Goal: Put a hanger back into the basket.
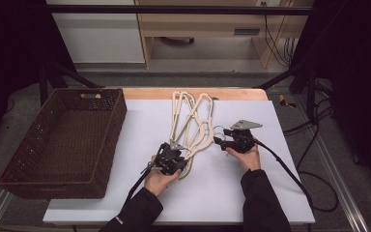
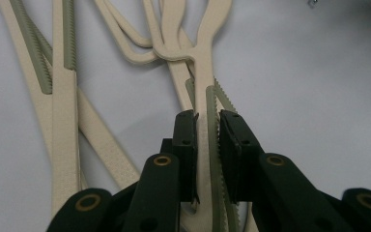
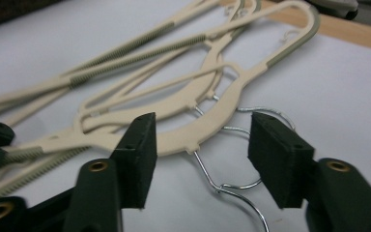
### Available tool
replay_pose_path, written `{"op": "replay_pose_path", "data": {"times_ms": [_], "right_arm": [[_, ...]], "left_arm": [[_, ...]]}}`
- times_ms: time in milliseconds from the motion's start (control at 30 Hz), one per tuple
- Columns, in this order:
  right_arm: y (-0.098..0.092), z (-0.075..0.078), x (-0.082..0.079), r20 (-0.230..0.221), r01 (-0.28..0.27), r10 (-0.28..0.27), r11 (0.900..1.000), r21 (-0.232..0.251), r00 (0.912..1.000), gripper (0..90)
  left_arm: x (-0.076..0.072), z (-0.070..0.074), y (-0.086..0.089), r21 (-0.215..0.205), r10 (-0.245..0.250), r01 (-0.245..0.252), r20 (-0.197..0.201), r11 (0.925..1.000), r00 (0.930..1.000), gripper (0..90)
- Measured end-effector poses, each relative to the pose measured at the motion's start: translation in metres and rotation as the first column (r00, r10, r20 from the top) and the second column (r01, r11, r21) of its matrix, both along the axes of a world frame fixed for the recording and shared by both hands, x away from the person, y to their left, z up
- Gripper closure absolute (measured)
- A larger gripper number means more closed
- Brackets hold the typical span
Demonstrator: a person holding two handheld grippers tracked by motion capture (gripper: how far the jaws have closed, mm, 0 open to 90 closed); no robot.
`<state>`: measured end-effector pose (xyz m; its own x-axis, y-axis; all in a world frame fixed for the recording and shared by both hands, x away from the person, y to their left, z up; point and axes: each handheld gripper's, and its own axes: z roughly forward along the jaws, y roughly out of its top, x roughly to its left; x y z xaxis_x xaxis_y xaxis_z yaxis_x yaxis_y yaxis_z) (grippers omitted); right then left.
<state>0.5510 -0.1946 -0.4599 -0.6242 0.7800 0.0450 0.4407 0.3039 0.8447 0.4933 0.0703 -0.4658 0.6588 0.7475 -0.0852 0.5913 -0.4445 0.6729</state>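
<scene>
Black long sleeves [image 1: 261,203], black two-jaw left gripper [image 2: 207,133] and right gripper [image 3: 200,145], brass-coloured pivot rivets [image 2: 162,160], grey three-cornered plate [image 1: 245,124], black trailing cables [image 1: 285,169].

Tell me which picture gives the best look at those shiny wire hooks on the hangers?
The right gripper view: the metal hooks curl large and sharp between its open tongs. The high view shows them as a faint loop; the left gripper view catches a tiny metal bit at its top edge.
</scene>
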Motion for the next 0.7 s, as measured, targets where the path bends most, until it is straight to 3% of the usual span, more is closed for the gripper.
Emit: {"op": "replay_pose_path", "data": {"times_ms": [100,200,233,367,600,700], "right_arm": [[0.002,-0.009,0.005,-0.022,-0.02,0.02,0.999,-0.043,0.9996,55.9],[0.003,-0.014,0.008,-0.038,-0.033,0.031,0.998,-0.054,0.9988,63.9],[0.003,-0.016,0.009,-0.043,-0.042,0.039,0.997,-0.062,0.9983,66.0],[0.003,-0.021,0.011,-0.065,-0.067,0.062,0.994,-0.087,0.996,72.9],[0.003,-0.027,0.015,-0.078,-0.1,0.092,0.99,-0.102,0.9927,81.1],[0.003,-0.027,0.015,-0.076,-0.119,0.111,0.987,-0.104,0.9909,84.0]], "left_arm": [[0.0,-0.001,0.0,0.001,-0.006,0.006,0.005,1.0,1.0,76.4],[-0.001,-0.001,-0.001,-0.005,-0.007,0.007,0.006,1.0,1.0,74.3],[0.0,0.0,0.0,0.009,-0.016,0.016,0.015,0.9998,0.9998,72.9],[-0.003,0.002,0.001,-0.006,-0.024,0.024,0.046,0.9997,0.9987,67.0],[-0.007,0.013,0.008,-0.037,-0.025,0.029,0.127,0.9989,0.9916,48.0],[-0.006,0.015,0.011,-0.055,-0.019,0.027,0.143,0.9981,0.9896,40.8]]}}
